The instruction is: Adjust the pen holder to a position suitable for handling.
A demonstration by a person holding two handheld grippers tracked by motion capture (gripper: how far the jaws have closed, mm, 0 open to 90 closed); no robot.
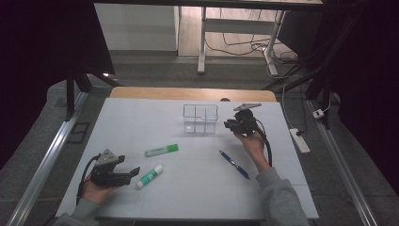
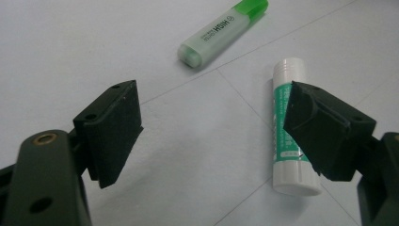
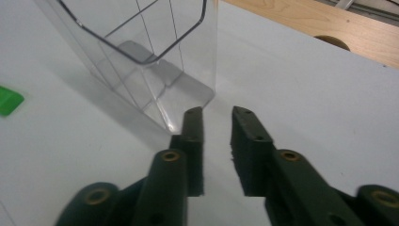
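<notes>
- the left gripper [image 1: 133, 172] is held wide open and low over the white bench [image 1: 141, 122], with nothing between its jaws.
- a white glue stick with a green label [image 1: 150, 175] lies flat on the bench just beside the tip of the left gripper; in the left gripper view it [image 2: 288, 101] is partly hidden behind one jaw.
- a green highlighter pen [image 1: 161, 150] lies a little farther off, and a blue ballpoint pen [image 1: 234, 165] lies toward the right.
- the right gripper [image 1: 229, 124] is seen slightly open and empty, just beside the clear plastic divided organiser box [image 1: 201, 118].
- the glue stick is judged the next thing to be picked up; the jaws should be centred across its body before they are closed.
- it should be lifted level, then lowered upright into one compartment.
</notes>
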